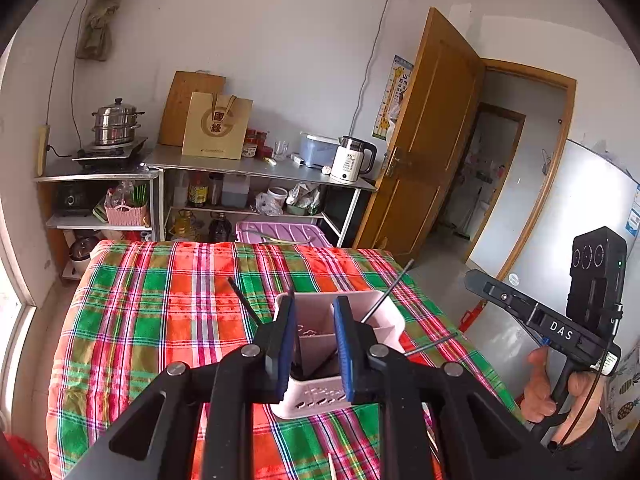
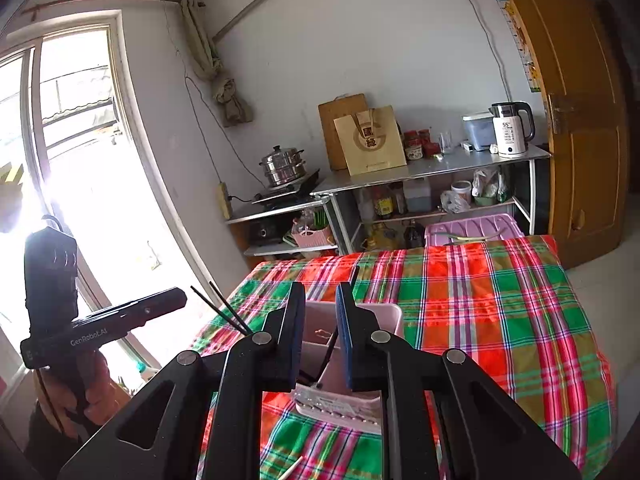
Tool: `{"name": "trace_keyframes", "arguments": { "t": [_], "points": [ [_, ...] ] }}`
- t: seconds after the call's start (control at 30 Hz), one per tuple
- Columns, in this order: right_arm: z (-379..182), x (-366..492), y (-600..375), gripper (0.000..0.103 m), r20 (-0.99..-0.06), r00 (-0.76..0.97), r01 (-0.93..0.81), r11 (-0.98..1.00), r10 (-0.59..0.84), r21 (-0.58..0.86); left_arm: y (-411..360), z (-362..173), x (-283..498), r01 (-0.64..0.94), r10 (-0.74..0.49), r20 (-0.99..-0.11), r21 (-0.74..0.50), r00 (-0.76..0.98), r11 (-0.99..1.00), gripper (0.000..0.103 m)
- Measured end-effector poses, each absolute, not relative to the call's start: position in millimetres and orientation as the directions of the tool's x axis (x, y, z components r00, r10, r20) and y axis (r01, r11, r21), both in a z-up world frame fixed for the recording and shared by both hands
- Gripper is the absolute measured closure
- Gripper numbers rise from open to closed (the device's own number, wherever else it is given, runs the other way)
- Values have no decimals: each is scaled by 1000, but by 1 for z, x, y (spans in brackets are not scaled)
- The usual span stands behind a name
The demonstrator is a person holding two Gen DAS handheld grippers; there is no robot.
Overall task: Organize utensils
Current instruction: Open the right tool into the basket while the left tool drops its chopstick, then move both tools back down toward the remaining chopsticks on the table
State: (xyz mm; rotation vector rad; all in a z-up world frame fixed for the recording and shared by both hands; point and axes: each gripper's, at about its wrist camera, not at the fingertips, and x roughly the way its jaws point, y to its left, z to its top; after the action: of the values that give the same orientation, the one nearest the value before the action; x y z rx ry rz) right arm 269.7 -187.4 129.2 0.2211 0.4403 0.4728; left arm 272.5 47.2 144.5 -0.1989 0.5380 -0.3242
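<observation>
A pale pink utensil caddy (image 1: 372, 318) with inner dividers stands on the plaid tablecloth (image 1: 160, 320); it also shows in the right wrist view (image 2: 384, 314). Dark chopsticks (image 1: 386, 294) lean out of it, and two stick out on its left side (image 2: 224, 310). My left gripper (image 1: 314, 346) is open, its blue pads either side of the caddy's near part, holding nothing. My right gripper (image 2: 320, 336) is open just above the caddy's near rim, also empty. A pale stick (image 2: 290, 470) lies on the cloth at the near edge.
Steel shelving (image 1: 260, 168) against the far wall holds a kettle (image 1: 354, 158), a paper bag (image 1: 218, 126), jars and a steamer pot (image 1: 116, 122). A purple bin lid (image 1: 280, 232) sits beyond the table. A wooden door (image 1: 432, 140) stands open on the right, a window (image 2: 80, 160) on the left.
</observation>
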Motion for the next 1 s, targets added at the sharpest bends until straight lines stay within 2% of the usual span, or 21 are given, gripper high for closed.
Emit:
{"name": "trace_keyframes", "arguments": {
  "t": [0.27,0.57,1.0],
  "points": [
    [109,203,-206,87,-371,802,-386,880,468,277,38,123,196,268,-347,-459,-229,818,936,83],
    [68,139,-218,87,-420,793,-359,895,442,264,22,70,128,271,-340,-510,-207,790,940,83],
    [14,116,-225,87,-527,756,-296,921,387,251,6,26,95,275,-366,-578,-242,729,930,83]
  ]
}}
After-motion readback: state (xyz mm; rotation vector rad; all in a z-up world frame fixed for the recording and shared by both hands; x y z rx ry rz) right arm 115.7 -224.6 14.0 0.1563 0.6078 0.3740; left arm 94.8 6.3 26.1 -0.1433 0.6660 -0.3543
